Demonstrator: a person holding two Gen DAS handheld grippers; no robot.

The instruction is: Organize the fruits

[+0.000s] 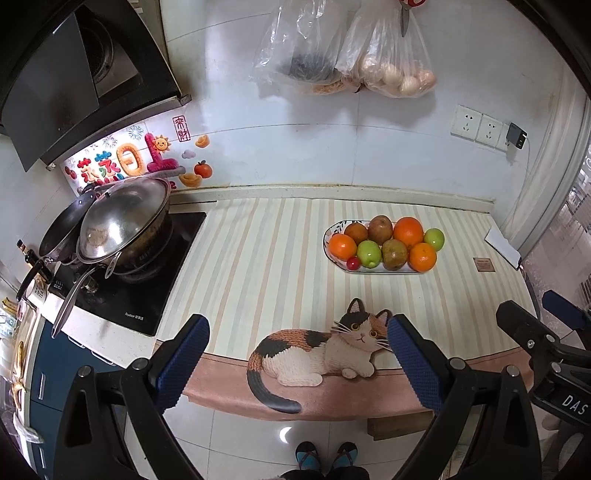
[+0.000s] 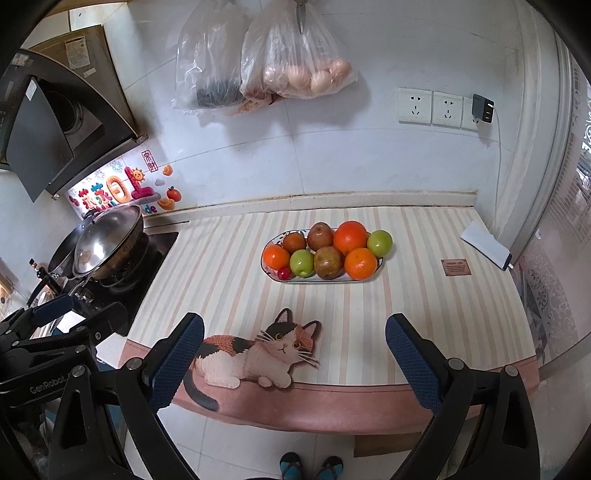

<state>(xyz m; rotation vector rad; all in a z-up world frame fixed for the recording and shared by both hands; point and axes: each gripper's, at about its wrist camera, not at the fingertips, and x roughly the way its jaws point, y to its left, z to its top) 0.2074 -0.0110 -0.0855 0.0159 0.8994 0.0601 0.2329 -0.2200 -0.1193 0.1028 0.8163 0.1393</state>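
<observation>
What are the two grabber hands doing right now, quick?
Left gripper: open, fingers wide apart, holding nothing.
Right gripper: open, fingers wide apart, holding nothing.

Your plate (image 2: 266,266) shows only its rim and front edge; the piled fruit covers the rest. The small red fruit (image 2: 283,273) is too small to identify. You see the scissors (image 1: 405,16) cut off by the top edge in both views. Contents of the dark plastic bag (image 2: 218,88) stay unreadable. Text on the brown label (image 2: 455,266) on your desk (image 2: 424,314) is too small to read.
</observation>
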